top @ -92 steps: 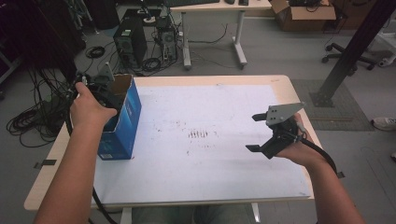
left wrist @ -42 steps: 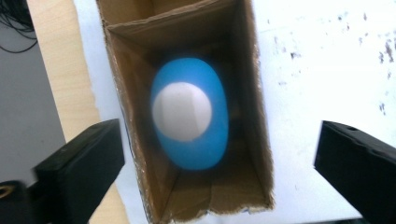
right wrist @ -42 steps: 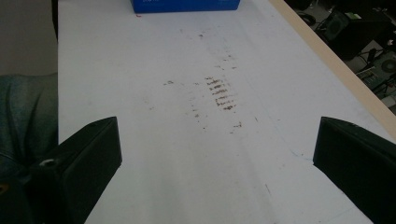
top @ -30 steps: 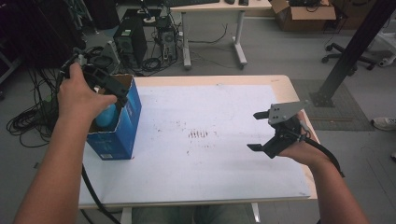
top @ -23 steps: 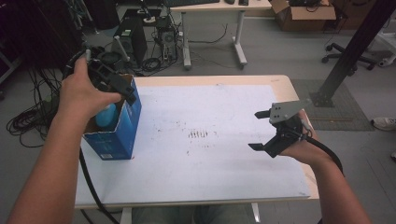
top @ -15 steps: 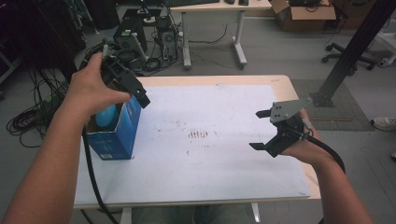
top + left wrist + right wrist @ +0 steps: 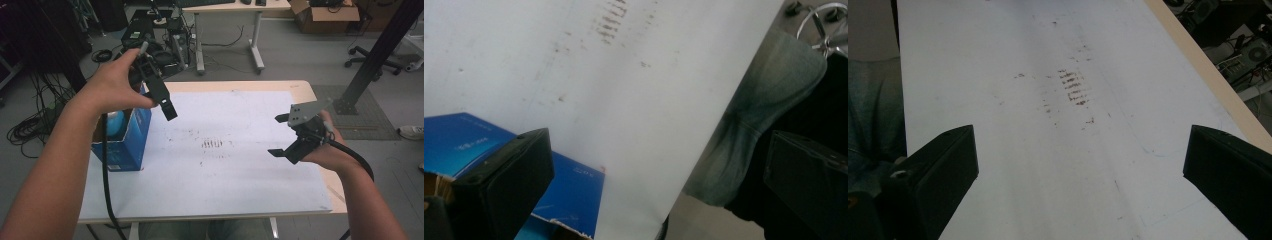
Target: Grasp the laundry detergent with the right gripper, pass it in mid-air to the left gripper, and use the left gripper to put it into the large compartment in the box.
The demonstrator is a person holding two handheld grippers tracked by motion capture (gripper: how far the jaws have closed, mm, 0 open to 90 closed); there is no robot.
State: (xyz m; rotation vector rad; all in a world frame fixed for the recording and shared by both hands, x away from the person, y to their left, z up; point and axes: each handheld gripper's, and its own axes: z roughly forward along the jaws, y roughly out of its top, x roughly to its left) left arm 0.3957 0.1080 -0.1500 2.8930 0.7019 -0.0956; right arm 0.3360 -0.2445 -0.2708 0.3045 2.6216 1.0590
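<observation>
The left gripper [image 7: 162, 97] hangs above the blue box [image 7: 125, 137], jaws released and empty. The right gripper [image 7: 290, 135] waits over the counter [image 7: 225, 175], likewise released; nothing is taken out yet

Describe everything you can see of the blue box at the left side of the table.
The blue box looks like cardboard, glossy blue outside and raw brown inside where its top flaps stand open. It stands upright at the left edge of the white table. Small pale print runs along one side, too small to read. Something rounded and light blue sits inside, partly hidden. The left gripper hangs open above its upper right corner, not touching it. The left gripper view shows a worn, frayed flap edge.
</observation>
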